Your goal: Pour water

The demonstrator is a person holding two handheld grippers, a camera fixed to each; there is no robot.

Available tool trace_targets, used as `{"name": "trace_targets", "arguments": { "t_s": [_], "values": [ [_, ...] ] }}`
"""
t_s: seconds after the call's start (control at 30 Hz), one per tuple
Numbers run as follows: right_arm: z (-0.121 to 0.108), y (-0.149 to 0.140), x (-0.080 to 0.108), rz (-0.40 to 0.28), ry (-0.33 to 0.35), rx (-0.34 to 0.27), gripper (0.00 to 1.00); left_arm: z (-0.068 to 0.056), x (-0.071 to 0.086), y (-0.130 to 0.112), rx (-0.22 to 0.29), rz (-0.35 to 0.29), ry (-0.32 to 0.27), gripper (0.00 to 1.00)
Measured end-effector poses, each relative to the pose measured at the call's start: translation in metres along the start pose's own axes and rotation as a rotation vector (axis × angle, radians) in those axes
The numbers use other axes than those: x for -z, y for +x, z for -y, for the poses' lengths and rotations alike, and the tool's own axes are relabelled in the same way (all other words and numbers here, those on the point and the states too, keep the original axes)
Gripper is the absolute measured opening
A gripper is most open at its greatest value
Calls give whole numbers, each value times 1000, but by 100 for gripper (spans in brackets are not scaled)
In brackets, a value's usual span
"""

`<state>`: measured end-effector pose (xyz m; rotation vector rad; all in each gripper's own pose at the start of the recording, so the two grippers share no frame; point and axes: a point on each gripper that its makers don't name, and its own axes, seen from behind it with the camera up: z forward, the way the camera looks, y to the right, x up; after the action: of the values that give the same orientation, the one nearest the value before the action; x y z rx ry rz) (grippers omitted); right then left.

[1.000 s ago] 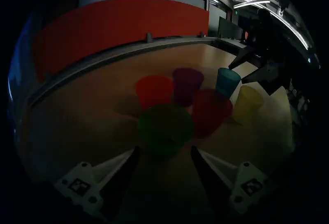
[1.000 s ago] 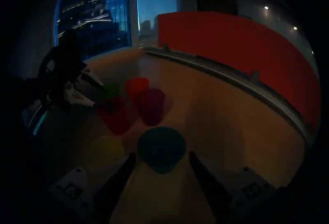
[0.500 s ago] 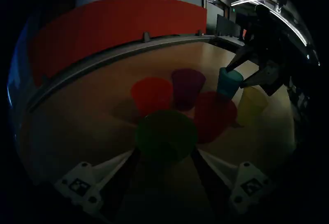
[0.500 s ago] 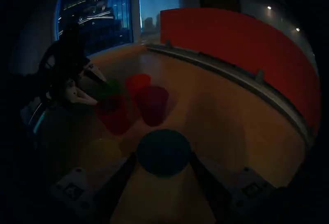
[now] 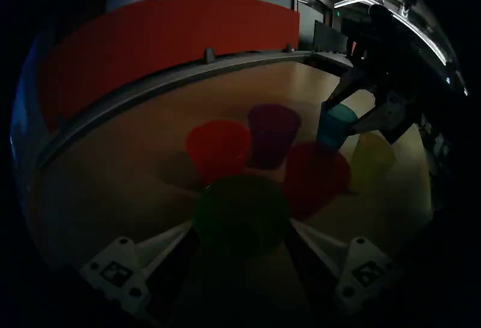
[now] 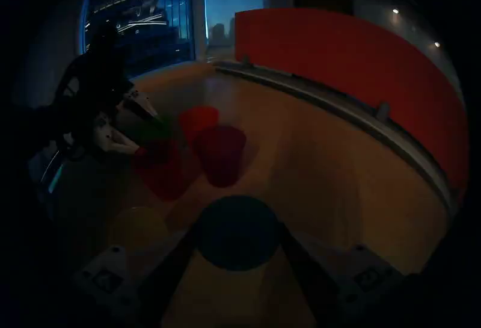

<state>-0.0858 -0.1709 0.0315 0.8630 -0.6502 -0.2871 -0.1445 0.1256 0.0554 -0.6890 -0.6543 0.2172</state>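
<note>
In the left gripper view my left gripper [image 5: 240, 227] stands open with a green cup [image 5: 240, 207] filling the gap between its fingers. Behind it stand an orange-red cup [image 5: 217, 147], a purple cup [image 5: 273, 132], a dark red cup [image 5: 315, 174] and a yellow cup [image 5: 371, 159]. At the far right the right gripper [image 5: 340, 117] straddles a teal cup [image 5: 334, 128]. In the right gripper view my right gripper [image 6: 238, 236] is open around that teal cup [image 6: 238, 228]. The left gripper [image 6: 146, 132] flanks the green cup [image 6: 151, 129] at the far left.
The cups cluster on a wooden table [image 6: 337, 195]. A red partition [image 5: 180, 33] with a grey rail runs along its far edge. Dark windows [image 6: 138, 21] stand beyond the left side. A yellow cup [image 6: 137, 227] sits just left of my right gripper.
Both grippers have slid forward around their cups: the green cup and the teal cup each grew larger and now fill the gap between the fingers. The other cups have not moved.
</note>
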Motion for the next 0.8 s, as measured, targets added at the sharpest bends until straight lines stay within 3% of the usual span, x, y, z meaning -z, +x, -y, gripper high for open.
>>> {"name": "trace_targets", "arguments": {
  "t_s": [0.8],
  "values": [
    [-2, -1, -3, 10, -9, 15, 95, -1, 0, 3, -7, -18, -2, 86]
  ]
}}
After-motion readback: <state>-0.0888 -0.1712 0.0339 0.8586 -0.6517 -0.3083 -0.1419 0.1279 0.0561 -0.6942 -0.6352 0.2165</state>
